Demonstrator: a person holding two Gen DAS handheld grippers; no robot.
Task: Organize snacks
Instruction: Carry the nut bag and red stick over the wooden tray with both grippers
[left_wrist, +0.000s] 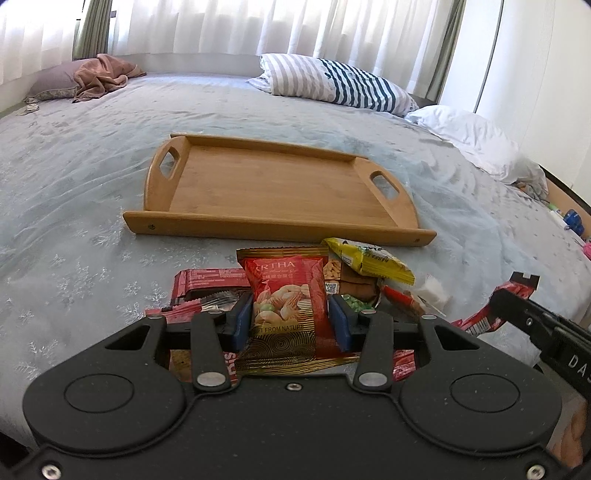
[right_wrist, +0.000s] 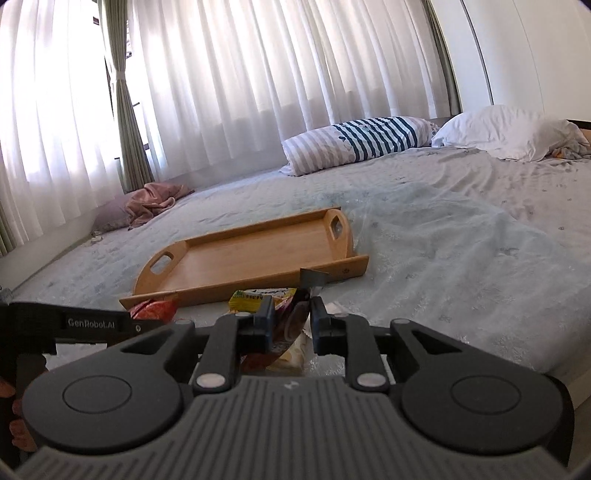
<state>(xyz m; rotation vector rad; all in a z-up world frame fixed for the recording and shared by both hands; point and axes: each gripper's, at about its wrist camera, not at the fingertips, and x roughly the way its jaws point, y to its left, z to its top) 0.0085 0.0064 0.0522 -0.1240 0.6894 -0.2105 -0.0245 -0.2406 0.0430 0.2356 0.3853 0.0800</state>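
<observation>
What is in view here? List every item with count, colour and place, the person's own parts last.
wooden tray: one, light brown, nothing in it, on the bed beyond the snacks.
nut packet: one, red and gold, upright between the left gripper's pads.
yellow packet: one, on top of the snack pile in front of the tray.
red wrappers: several, in the pile, left of the nut packet.
dark packet: one, pinched in the right gripper.
striped pillow: one, blue and white, far side of the bed.
white pillow: one, right of the striped one.
pink cloth: one, crumpled, far left.
bedspread: one, pale blue.
curtains: white, behind the bed.
left gripper: black, shut on the nut packet.
right gripper: black, shut on the dark packet.
</observation>
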